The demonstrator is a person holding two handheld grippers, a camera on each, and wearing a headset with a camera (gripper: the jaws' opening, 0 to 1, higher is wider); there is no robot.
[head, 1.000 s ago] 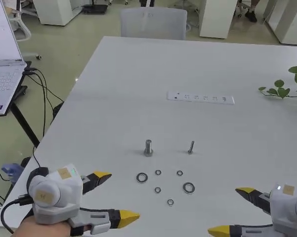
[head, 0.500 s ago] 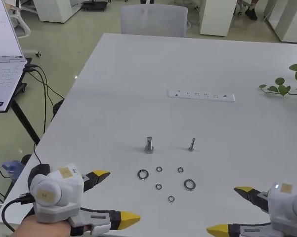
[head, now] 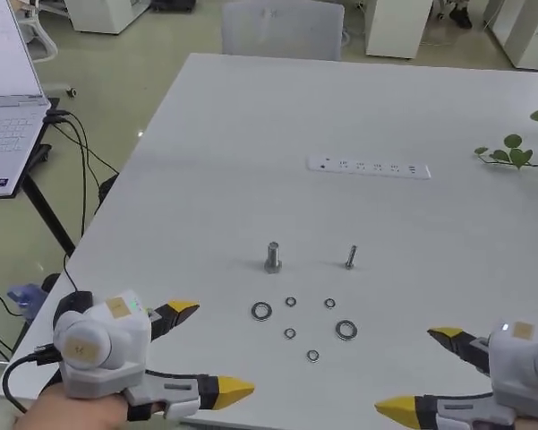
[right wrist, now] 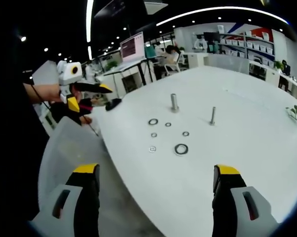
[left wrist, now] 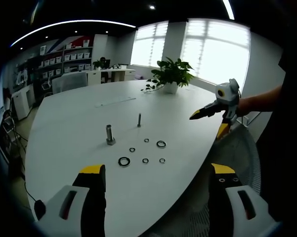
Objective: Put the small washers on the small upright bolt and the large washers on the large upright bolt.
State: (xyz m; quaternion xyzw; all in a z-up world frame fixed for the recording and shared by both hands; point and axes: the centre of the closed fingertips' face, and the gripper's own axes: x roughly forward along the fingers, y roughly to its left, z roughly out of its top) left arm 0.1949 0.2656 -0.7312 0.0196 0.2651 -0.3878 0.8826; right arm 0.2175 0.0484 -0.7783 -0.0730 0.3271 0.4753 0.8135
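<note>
A large upright bolt [head: 273, 256] and a small upright bolt [head: 350, 257] stand mid-table. In front of them lie two large washers [head: 261, 311] [head: 345, 330] and several small washers [head: 290, 333]. My left gripper [head: 200, 348] hovers open at the near left table edge, nothing between its yellow-tipped fingers. My right gripper [head: 422, 371] hovers open at the near right edge, also empty. From the left gripper view the bolts [left wrist: 110, 134] [left wrist: 139, 119] and washers [left wrist: 124, 161] lie ahead; from the right gripper view the bolts [right wrist: 174, 102] [right wrist: 212, 116] and washers [right wrist: 181, 148] lie ahead.
A white power strip [head: 369, 167] lies farther back on the white table [head: 251, 152]. A potted plant [head: 524, 143] sits at the right edge. A grey chair [head: 282, 29] stands at the far end, and a laptop [head: 4, 107] on a side desk at left.
The head camera has tilted, so the table contents sit slightly higher in view. Both grippers stay open near the front edge; bolts and washers have not moved.
</note>
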